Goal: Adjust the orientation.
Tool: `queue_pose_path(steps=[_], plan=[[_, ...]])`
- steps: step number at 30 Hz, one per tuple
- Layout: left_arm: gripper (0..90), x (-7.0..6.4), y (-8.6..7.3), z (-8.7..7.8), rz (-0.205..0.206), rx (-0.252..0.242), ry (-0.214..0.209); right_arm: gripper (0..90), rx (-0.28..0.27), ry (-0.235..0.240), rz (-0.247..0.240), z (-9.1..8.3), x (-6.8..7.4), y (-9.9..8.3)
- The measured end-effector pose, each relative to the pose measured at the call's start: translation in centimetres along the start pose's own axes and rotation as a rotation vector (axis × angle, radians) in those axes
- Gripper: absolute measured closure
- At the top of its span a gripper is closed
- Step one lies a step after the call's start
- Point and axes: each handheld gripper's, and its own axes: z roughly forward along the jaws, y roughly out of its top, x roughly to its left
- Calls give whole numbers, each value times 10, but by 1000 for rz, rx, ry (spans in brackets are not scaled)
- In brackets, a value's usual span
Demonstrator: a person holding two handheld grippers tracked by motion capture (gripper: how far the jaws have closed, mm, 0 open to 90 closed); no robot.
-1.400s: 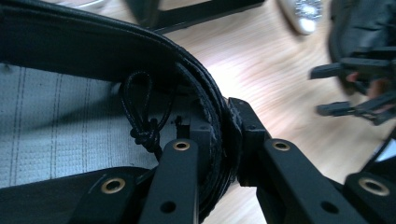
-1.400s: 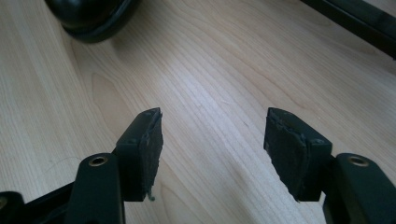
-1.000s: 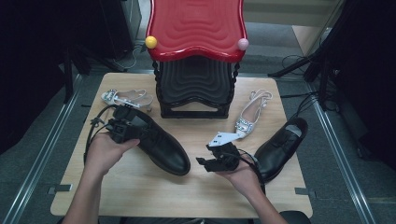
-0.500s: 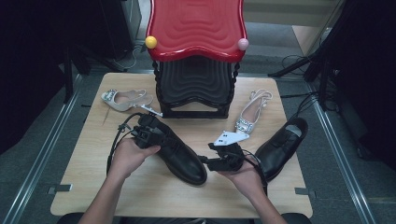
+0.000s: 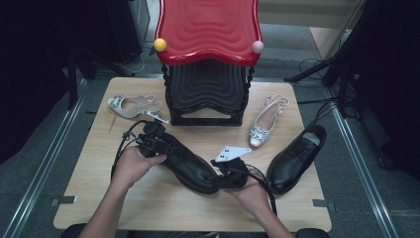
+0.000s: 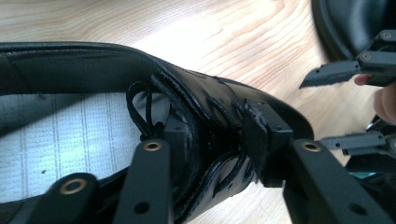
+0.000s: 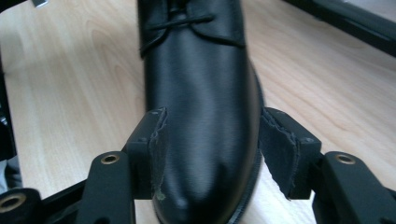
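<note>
A black lace-up shoe lies at the table's middle front, toe pointing right. My left gripper is at its heel end. In the left gripper view it is shut on the shoe's side wall beside the laces, one pad inside and one outside. My right gripper is at the toe. In the right gripper view its jaws stand wide on either side of the toe cap, the left pad against the leather. The matching black shoe lies to the right.
A red-topped stand with black shelves underneath stands at the back centre. One silver slingback heel lies at the back left, and another is right of the stand. Cables trail from both grippers over the wooden table.
My left gripper has carried the black shoe to the right and a little forward. Its toe now sits between the right gripper's jaws. The right hand has barely moved.
</note>
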Motion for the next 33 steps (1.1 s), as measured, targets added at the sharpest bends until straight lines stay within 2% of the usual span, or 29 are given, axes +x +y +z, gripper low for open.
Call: queue_pose_path(steps=[1, 4, 6, 7, 11, 12, 13, 14, 16, 17, 19, 20, 22, 24, 26, 29, 33], plan=[[595, -2, 0, -3, 10, 5, 18, 457, 5, 6, -8, 2, 4, -1], [527, -2, 0, -8, 21, 5, 12, 482, 6, 21, -9, 4, 9, -1], [517, -3, -1, -15, 16, -13, 13, 494, 5, 26, -9, 4, 10, -1], [490, -3, -2, -23, 29, -16, 23, 525, 1, 36, -12, 5, 13, -2], [449, -5, -4, -35, 53, -36, 26, 614, 3, 54, -26, 6, 21, -2], [438, -6, -5, -44, 68, -53, 37, 636, 4, 56, -31, 7, 23, -2], [426, -6, -5, -44, 68, -53, 37, 636, 4, 56, -31, 7, 23, -2], [412, -6, -6, -52, 86, -75, 46, 676, 12, 63, -39, 9, 27, -2], [400, -5, -6, -54, 85, -88, 46, 684, 15, 67, -38, 10, 29, -3], [372, -4, -7, -55, 87, -92, 44, 717, 20, 85, -37, 14, 32, -3], [370, -1, -8, -56, 87, -82, 58, 742, 27, 94, -34, 15, 33, -3], [369, 0, -8, -56, 86, -75, 65, 797, 40, 113, -32, 19, 36, -3], [366, 2, -9, -57, 102, -65, 77, 840, 60, 128, -26, 24, 40, -4], [366, 4, -10, -58, 113, -70, 83, 850, 68, 133, -31, 27, 41, -5], [365, 8, -11, -60, 106, -83, 90, 866, 102, 136, -22, 36, 44, -6], [365, 12, -13, -62, 102, -88, 101, 882, 125, 133, -8, 42, 43, -7], [363, 16, -16, -66, 88, -102, 111, 888, 127, 137, -10, 43, 40, -6]])
